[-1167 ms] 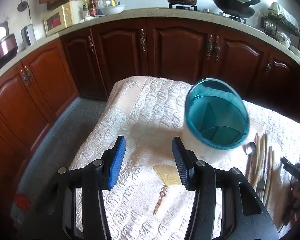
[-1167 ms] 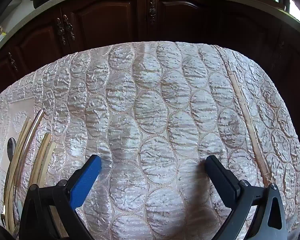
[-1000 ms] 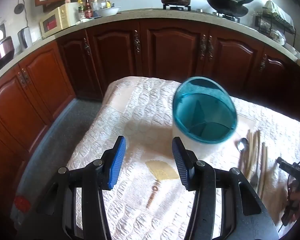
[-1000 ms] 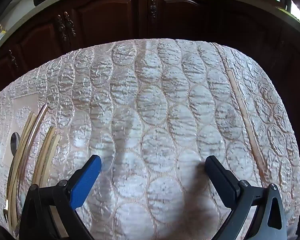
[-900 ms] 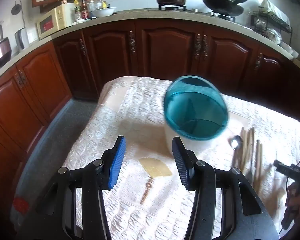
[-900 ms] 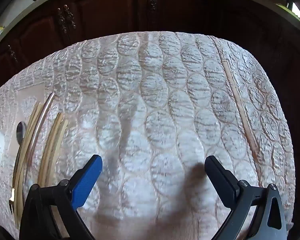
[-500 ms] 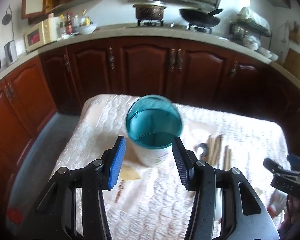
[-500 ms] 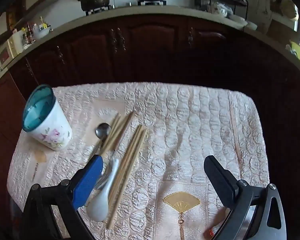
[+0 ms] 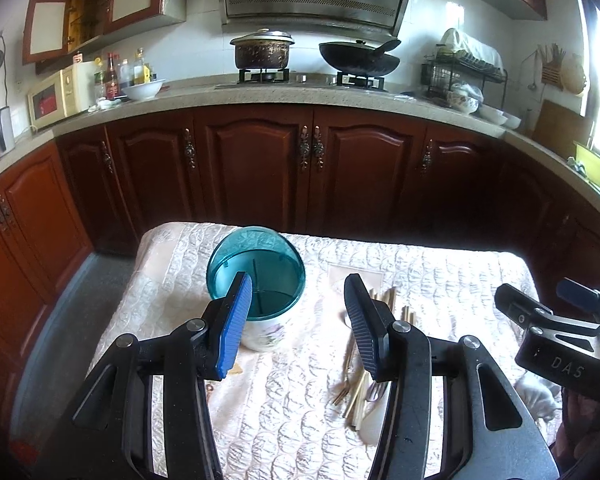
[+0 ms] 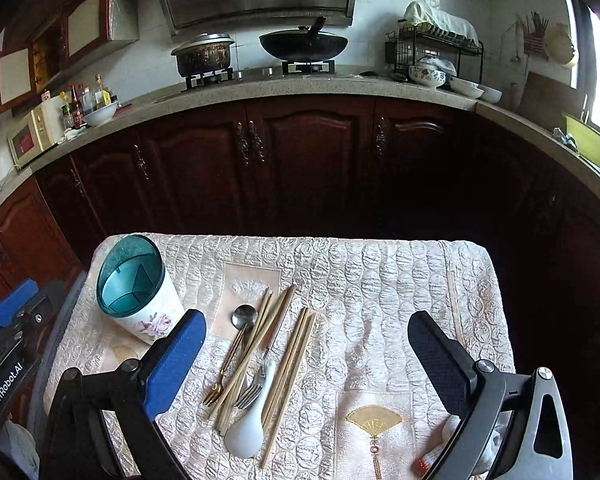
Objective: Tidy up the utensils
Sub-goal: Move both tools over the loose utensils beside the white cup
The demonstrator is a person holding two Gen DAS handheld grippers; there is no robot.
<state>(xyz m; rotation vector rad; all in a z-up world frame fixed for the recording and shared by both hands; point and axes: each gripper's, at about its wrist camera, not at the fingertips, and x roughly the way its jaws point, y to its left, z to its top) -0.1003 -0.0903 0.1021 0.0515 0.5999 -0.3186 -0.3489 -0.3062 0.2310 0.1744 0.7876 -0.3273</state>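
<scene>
Both grippers — left gripper [image 9: 298, 320] and right gripper [image 10: 306, 364] — hovered empty, fingers spread wide; best to pinch one chopstick pair [image 10: 290, 364] mid-length before the holder [image 10: 138, 290].

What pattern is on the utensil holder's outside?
White with pink roses, teal inside; the utensil holder shows best in the right wrist view.

Both hand-held grippers [image 9: 298, 320] [image 10: 306, 364] agape, empty

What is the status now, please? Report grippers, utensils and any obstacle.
Left gripper open, empty; right gripper open, empty. Utensils lie loose on the tablecloth beside the holder cup; cup empty. Nothing in the way.
</scene>
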